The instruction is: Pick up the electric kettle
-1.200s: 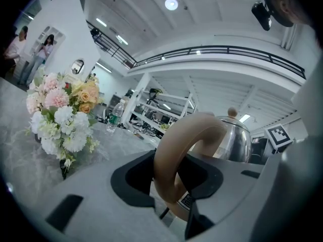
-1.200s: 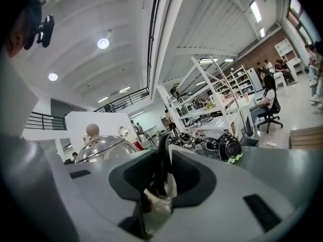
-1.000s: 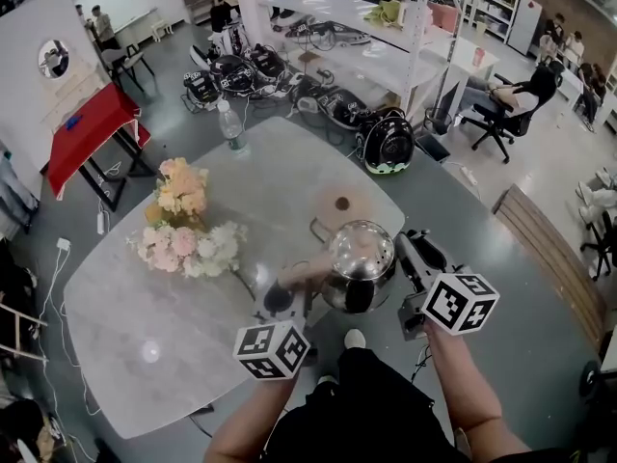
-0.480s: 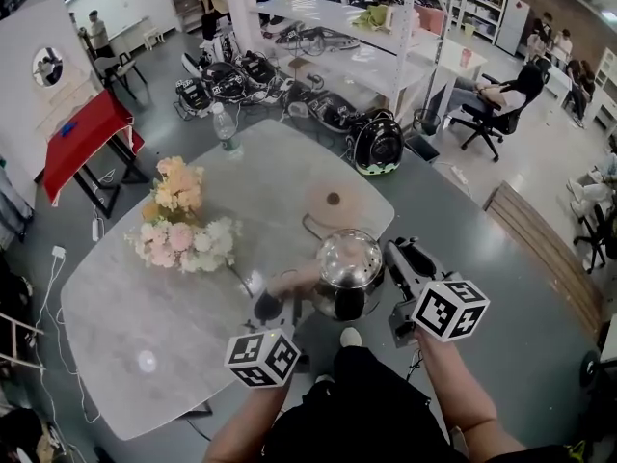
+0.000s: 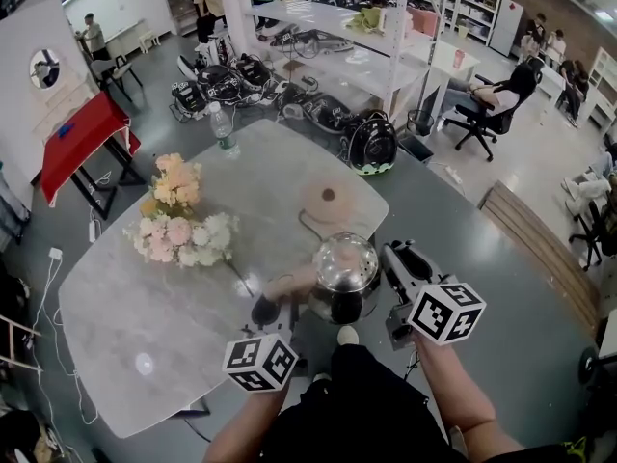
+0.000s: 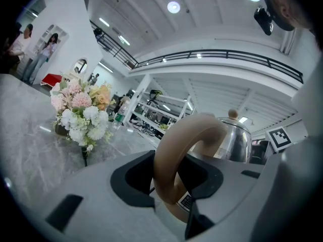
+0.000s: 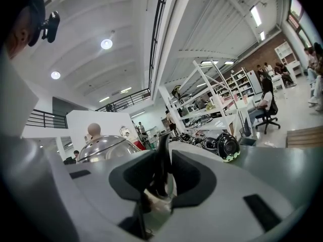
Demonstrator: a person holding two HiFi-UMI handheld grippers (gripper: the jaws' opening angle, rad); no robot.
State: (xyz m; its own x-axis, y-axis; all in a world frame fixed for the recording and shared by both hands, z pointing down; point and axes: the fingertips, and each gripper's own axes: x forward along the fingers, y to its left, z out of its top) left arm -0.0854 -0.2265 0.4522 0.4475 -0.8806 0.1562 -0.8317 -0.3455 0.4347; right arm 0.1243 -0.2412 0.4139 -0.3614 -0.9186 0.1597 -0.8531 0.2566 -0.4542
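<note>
A shiny steel electric kettle (image 5: 345, 263) hangs over the near edge of the marble table (image 5: 125, 297), clear of its round tan base (image 5: 328, 199). My left gripper (image 5: 272, 307) is shut on the kettle's tan loop handle (image 6: 184, 140), which fills the gap between the jaws of the left gripper (image 6: 171, 178). The steel body (image 6: 236, 142) with its knobbed lid shows just beyond. My right gripper (image 5: 395, 263) is shut on a thin dark part at the kettle's far side, seemingly its spout (image 7: 162, 158). In the right gripper view the lid (image 7: 103, 147) sits left of the right gripper (image 7: 160, 178).
A bouquet of pink, white and orange flowers (image 5: 183, 222) stands mid-table, with a water bottle (image 5: 223, 128) at the far edge. A cord runs from the base. Beyond are a round black bag (image 5: 371, 145), white shelving (image 5: 328, 17), a red table (image 5: 82, 133) and seated people.
Both grippers have carried the kettle a little farther from its base, toward the person. The grips have not changed.
</note>
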